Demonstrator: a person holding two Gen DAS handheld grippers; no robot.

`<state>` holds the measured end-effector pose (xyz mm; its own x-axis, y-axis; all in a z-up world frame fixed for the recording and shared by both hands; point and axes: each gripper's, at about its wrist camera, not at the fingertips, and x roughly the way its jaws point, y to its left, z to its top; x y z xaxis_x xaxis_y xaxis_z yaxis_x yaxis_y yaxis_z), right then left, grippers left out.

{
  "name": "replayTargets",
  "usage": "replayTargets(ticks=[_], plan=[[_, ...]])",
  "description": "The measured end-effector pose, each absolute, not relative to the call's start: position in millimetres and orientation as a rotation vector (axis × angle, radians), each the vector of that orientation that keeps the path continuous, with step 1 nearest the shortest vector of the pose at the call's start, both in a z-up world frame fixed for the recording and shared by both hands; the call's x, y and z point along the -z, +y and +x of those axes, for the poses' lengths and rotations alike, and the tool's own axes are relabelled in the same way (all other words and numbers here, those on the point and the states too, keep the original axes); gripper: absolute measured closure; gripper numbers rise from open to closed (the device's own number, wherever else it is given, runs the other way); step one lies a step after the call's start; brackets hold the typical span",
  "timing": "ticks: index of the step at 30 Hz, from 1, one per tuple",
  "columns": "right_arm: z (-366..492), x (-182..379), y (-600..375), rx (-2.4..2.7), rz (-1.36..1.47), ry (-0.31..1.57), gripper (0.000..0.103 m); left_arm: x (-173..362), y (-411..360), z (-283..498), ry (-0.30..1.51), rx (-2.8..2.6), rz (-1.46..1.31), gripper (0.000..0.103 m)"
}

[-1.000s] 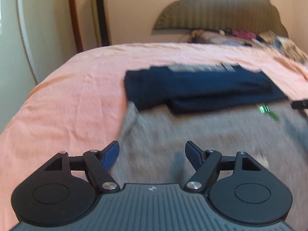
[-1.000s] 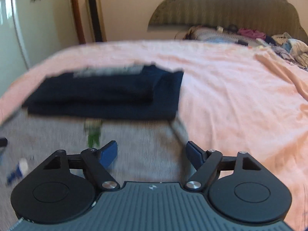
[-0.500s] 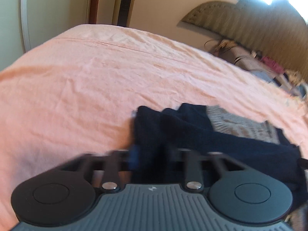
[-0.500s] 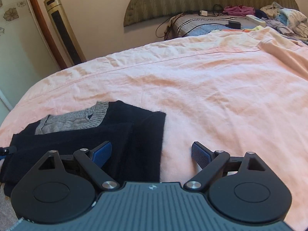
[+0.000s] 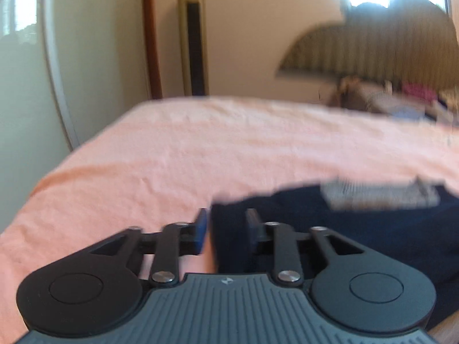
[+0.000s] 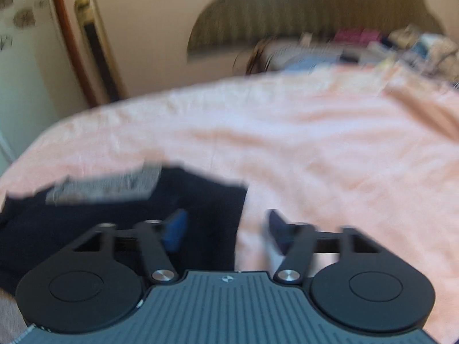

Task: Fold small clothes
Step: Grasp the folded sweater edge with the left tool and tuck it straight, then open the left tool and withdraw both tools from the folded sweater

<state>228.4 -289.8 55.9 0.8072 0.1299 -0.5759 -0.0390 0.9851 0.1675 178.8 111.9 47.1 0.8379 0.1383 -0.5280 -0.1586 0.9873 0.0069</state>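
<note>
On the bed (image 5: 200, 149), covered with a peach-pink sheet, lies the navy garment (image 5: 358, 229), folded into a flat bundle with a strip of grey knit (image 5: 378, 192) showing along its far edge. Both views are pretty blurry so fine detail is lost.

Left claw (image 5: 225, 229) sits right at the left edge of the navy garment. Its blue pads are narrowed down with the dark fabric's edge between them, but with the blur it's hard to say if they're actually pinching it or just close around it, so can't tell for sure.

Right claw (image 6: 226, 229) is over the garment's right edge (image 6: 223, 215), fingers spread wide. The left pad (image 6: 175, 232) hangs over the dark cloth and the right pad (image 6: 279, 229) is out over bare sheet, nothing gripped between them.

Further back there's a striped curved headboard (image 6: 315, 14) against the wall, a messy pile of clothes and stuff (image 6: 373, 46) at the head of the bed, and a tall gold-and-black tower thing (image 5: 193, 37) standing beside a wooden door frame (image 5: 150, 34)
</note>
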Motion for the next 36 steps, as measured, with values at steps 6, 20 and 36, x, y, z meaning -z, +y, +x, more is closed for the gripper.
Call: replayTargets(ticks=[6, 20, 36], plan=[[242, -39, -209, -0.276, -0.05, 0.711, 0.029, -37, 61, 201, 0.594, -0.015, 0.008, 0.014], [201, -34, -227, -0.24, 0.067, 0.706, 0.015, -19, 57, 171, 0.7, -0.062, 0.056, 0.019], [129, -16, -212, -0.221, -0.085, 0.77, 0.003, 3, 33, 76, 0.722, 0.038, 0.042, 0.015]])
